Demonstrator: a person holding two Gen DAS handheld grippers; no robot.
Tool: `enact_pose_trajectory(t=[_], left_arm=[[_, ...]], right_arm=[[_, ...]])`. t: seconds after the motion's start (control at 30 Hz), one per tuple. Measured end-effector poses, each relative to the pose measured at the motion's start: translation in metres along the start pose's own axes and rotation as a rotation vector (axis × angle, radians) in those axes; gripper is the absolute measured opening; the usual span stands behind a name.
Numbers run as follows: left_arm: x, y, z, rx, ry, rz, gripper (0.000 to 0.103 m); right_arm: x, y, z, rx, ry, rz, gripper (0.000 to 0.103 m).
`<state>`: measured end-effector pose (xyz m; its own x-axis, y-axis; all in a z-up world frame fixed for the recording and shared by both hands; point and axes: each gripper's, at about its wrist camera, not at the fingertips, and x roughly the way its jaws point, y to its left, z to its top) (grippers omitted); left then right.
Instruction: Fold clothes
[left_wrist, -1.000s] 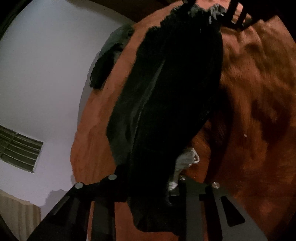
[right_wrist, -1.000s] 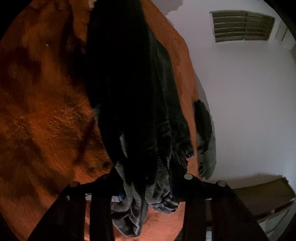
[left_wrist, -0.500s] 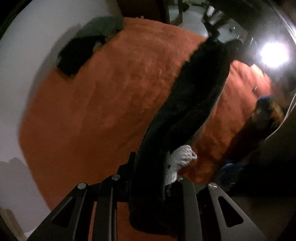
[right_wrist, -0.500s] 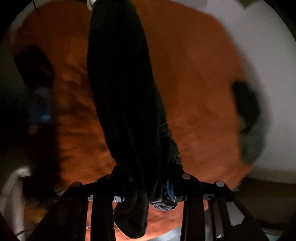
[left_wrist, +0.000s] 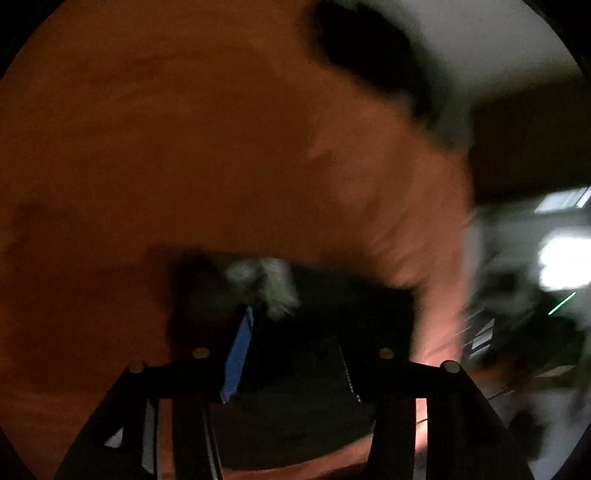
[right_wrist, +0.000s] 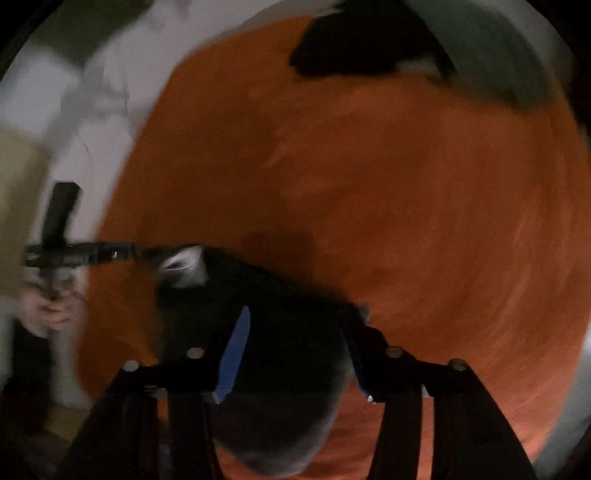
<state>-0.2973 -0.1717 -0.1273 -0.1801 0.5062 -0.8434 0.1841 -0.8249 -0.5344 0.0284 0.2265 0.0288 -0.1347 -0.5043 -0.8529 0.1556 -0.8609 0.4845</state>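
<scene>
Both jaws are opening — left gripper and right gripper releasing the black garment onto the orange blanket — fold laid.

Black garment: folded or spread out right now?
Folded: the black garment lies as a compact block on the orange blanket, though the frames are blurred.

My left wrist camera looks steeply down along its fingers onto the orange blanket, close above the dark garment. My right wrist camera faces the same way from the garment's other end, and catches my left gripper at its left edge. Both views share the blanket's far edge, where, through blur, another dark pile seems to lie.
</scene>
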Motion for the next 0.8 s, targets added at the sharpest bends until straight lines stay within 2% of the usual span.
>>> enact_pose_trajectory(t=[0.03, 0.07, 0.13, 0.2, 0.3, 0.37, 0.4, 0.53, 0.6, 0.7, 0.73, 0.77, 0.8], left_arm=[[-0.015, 0.006, -0.001, -0.009, -0.045, -0.009, 0.057], [-0.029, 0.013, -0.003, -0.017, -0.091, -0.011, 0.067], [-0.047, 0.024, -0.019, 0.000, -0.152, 0.054, 0.076], [-0.045, 0.037, -0.045, 0.059, -0.158, 0.065, 0.076], [-0.023, 0.047, -0.086, 0.147, -0.165, 0.042, 0.076], [0.002, 0.051, -0.111, 0.205, -0.175, 0.032, 0.076], [0.017, 0.053, -0.121, 0.227, -0.177, 0.039, 0.076], [0.066, 0.057, -0.118, 0.263, -0.171, 0.167, 0.076], [0.075, 0.052, -0.101, 0.269, -0.202, 0.173, 0.076], [0.079, 0.040, -0.082, 0.281, -0.288, 0.142, 0.075], [0.076, 0.037, -0.079, 0.284, -0.315, 0.157, 0.072], [0.078, 0.037, -0.071, 0.267, -0.338, 0.199, 0.049], [0.081, 0.042, -0.066, 0.229, -0.338, 0.203, 0.033]], right_arm=[[-0.001, -0.007, -0.012, 0.030, -0.002, 0.040, 0.055], [0.000, -0.012, -0.028, 0.052, 0.001, 0.073, 0.055], [0.004, -0.017, -0.058, 0.070, 0.019, 0.097, 0.059], [0.012, -0.019, -0.096, 0.059, 0.012, 0.077, 0.062], [0.031, -0.016, -0.153, 0.003, -0.071, -0.053, 0.062], [0.042, -0.020, -0.172, 0.022, -0.133, -0.065, 0.062], [0.048, -0.026, -0.178, 0.056, -0.160, -0.031, 0.062], [0.064, -0.040, -0.167, 0.115, -0.211, 0.062, 0.062], [0.072, -0.045, -0.156, 0.127, -0.228, 0.095, 0.062], [0.082, -0.049, -0.128, 0.085, -0.237, 0.084, 0.062], [0.088, -0.050, -0.117, 0.071, -0.229, 0.073, 0.062], [0.094, -0.051, -0.106, 0.057, -0.226, 0.060, 0.062], [0.099, -0.051, -0.097, 0.048, -0.225, 0.044, 0.062]])
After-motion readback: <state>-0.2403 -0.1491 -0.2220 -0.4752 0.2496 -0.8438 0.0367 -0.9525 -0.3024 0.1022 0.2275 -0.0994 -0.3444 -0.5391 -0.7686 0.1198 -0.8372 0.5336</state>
